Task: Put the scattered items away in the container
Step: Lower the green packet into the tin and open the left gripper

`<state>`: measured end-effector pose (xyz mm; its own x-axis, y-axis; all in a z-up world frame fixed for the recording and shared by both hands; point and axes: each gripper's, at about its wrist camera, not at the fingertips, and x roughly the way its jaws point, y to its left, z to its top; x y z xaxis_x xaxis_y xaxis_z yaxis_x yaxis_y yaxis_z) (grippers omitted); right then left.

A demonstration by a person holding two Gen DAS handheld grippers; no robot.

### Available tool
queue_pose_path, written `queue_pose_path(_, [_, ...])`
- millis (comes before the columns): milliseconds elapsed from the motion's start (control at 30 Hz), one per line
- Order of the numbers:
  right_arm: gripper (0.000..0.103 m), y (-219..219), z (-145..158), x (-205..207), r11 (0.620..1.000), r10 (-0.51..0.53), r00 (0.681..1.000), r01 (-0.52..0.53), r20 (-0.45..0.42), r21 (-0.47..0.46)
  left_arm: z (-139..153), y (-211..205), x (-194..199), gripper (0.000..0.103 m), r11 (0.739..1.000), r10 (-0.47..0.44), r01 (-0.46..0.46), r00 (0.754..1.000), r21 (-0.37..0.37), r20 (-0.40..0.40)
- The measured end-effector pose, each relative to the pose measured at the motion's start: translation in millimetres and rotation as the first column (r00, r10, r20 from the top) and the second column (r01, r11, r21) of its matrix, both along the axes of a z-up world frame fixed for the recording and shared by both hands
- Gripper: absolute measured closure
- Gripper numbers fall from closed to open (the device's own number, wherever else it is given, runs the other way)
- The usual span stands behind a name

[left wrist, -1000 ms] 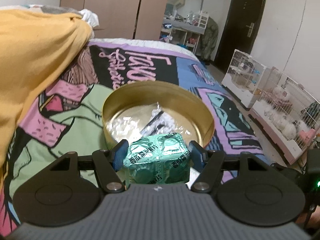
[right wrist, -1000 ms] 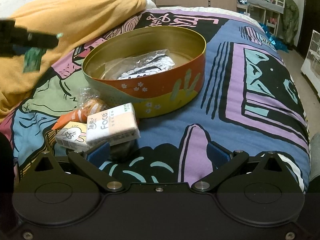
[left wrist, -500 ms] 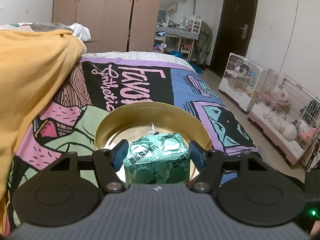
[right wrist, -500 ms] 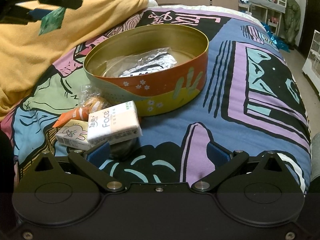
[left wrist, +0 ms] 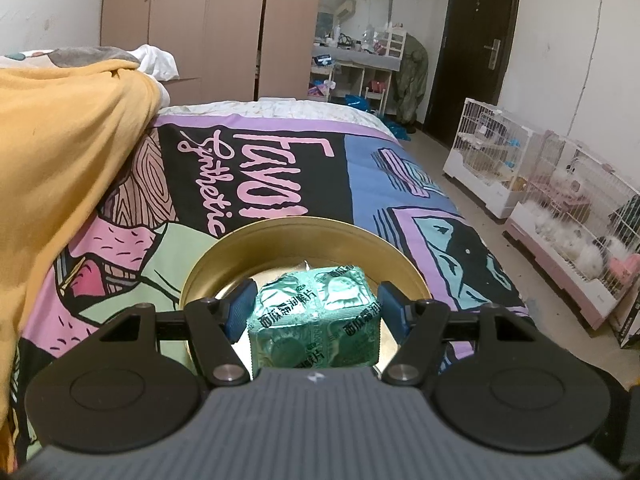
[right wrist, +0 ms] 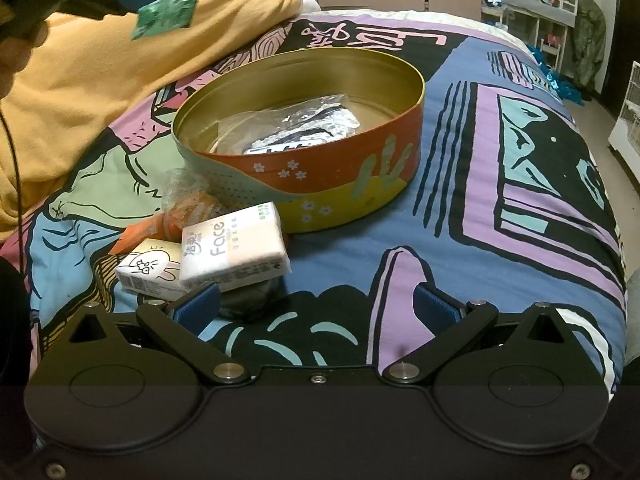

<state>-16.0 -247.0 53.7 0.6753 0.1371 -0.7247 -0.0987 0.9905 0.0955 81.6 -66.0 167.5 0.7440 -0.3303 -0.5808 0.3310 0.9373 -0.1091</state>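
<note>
We were in a bedroom, working on a bed spread with a loud cartoon-print cover point(left wrist: 280, 168), a yellow blanket point(left wrist: 60, 168) heaped along its left edge and wire pet cages point(left wrist: 540, 184) on the floor by the far wall.

In the left wrist view, our left gripper point(left wrist: 316, 312) was clamped on a green foil lozenge pack point(left wrist: 314, 320), both blue pads pressing its sides. A second before, the round tin point(left wrist: 304, 232) had filled more of the picture just past the pack; now it sat lower and smaller, and more of the room showed above it. We judged the pack had been lifted and carried over the tin, so letting go was the next step.

In the right wrist view, the pack point(right wrist: 166, 14) hung high in the upper left corner, well above the tin's rim point(right wrist: 416, 76), where earlier it had hung lower. A clear plastic packet point(right wrist: 304, 124) already lay inside. Near the bed's front edge a tissue pack point(right wrist: 234, 250), a small bunny-print box point(right wrist: 150, 270) and an orange snack bag point(right wrist: 188, 212) still waited. Our right gripper point(right wrist: 316, 304) stood open and empty, unmoved.
</note>
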Motion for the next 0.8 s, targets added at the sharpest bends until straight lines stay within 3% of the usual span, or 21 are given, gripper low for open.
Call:
queue_pose_path(600, [0.0,-6,0,4,0.999,-0.023,1.0,0.023,0.003,0.03,-17,-30,41,0.035,0.995,0.025,-0.021,0.999,0.097,-0.037])
queue_pose_path(800, [0.0,-7,-1,6,0.999,-0.028,1.0,0.028,-0.003,0.033,-20,-35,57,0.033,0.994,0.069,-0.066,0.997,0.087,-0.026])
